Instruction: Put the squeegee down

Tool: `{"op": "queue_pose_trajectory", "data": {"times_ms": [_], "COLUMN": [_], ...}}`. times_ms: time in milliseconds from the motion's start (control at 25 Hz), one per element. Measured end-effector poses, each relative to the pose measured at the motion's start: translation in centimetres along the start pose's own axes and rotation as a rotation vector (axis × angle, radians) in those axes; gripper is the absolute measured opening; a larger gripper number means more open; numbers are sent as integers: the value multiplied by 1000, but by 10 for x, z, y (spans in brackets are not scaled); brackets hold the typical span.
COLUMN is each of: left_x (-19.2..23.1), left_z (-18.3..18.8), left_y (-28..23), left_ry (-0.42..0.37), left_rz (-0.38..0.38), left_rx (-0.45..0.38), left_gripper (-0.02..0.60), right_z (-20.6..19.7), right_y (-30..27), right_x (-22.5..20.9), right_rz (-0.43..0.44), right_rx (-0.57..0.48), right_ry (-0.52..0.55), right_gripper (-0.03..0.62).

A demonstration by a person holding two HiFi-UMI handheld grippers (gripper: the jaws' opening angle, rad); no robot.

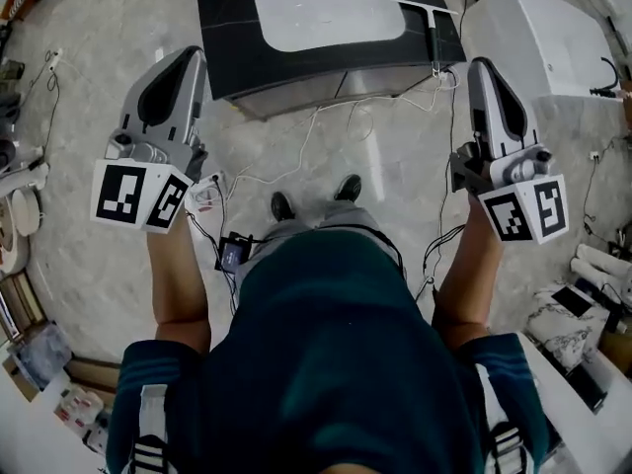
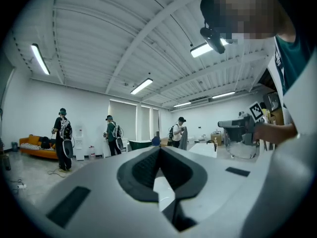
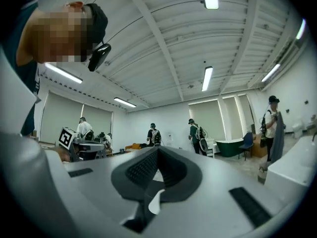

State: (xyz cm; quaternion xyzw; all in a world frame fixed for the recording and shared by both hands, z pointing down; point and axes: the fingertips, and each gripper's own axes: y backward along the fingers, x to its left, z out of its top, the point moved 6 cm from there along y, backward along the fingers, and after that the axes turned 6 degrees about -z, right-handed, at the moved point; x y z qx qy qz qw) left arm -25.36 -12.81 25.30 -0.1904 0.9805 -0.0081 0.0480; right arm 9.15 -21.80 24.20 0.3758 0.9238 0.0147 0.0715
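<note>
The squeegee (image 1: 433,30) lies on the black counter (image 1: 232,38), just right of the white basin (image 1: 329,10), with its pale blade at the far end and its dark handle toward me. No gripper touches it. My left gripper (image 1: 190,57) is held up at the left, clear of the counter's near left corner; its jaws meet with nothing between them (image 2: 159,150). My right gripper (image 1: 481,65) is raised at the right, close to the counter's near right corner and the squeegee handle. It is shut and holds nothing (image 3: 158,150).
A white box-shaped unit (image 1: 538,28) stands right of the counter. White cables (image 1: 326,131) trail over the floor in front of it, near my shoes. Clutter lines both edges of the floor. Several people with gear (image 2: 63,138) stand farther off, by a green tub (image 3: 233,146).
</note>
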Motion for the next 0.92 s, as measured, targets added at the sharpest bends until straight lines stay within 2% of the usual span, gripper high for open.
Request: {"op": "queue_pose_trajectory", "data": {"times_ms": [160, 400, 920], "left_x": [8, 16, 33], "left_z": [9, 14, -10], "left_y": [45, 89, 124], "left_ry": [-10, -10, 18], "left_rz": [38, 72, 85], "left_rx": [-24, -41, -48], "left_gripper": [5, 5, 5], "right_z": [12, 32, 15], "right_y": [7, 16, 15], "right_x": [45, 83, 112], "right_rz": [53, 84, 69], "right_rx": [14, 5, 44], "right_ry": [29, 41, 51], "right_gripper": [2, 2, 2]}}
